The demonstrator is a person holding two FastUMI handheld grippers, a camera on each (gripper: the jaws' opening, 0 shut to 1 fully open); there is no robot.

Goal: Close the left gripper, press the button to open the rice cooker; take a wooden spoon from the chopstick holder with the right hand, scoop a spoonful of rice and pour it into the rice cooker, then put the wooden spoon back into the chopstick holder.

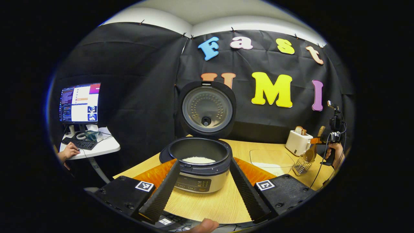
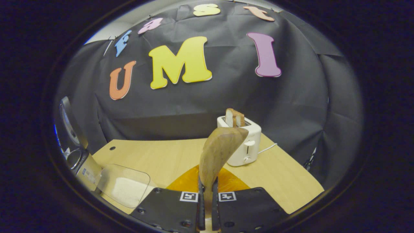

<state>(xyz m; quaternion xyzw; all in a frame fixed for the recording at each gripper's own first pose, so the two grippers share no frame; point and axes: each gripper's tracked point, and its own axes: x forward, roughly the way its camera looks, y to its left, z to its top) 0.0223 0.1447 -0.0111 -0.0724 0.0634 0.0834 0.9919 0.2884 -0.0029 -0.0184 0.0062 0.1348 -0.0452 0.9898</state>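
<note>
A: Two grippers, two jobs. Your left gripper [image 1: 207, 189] has its fingers spread wide in front of the rice cooker [image 1: 197, 163], whose lid [image 1: 207, 108] stands up at twelve o'clock; rice already lies in the pot.

B: And my right?

A: Your right gripper [image 2: 207, 207] has its fingers clenched on the wooden spoon [image 2: 220, 152], bowl up, so it can drop handle-first. From the left gripper view it hangs over the chopstick holder [image 1: 301, 165] at three o'clock, probably just above it; that edge is blurry.

B: Room to move?

A: The toaster [image 2: 244, 142] stands near at one o'clock, the clear tray [image 2: 124, 187] at nine. The tabletop [image 2: 155, 158] between is open.
</note>
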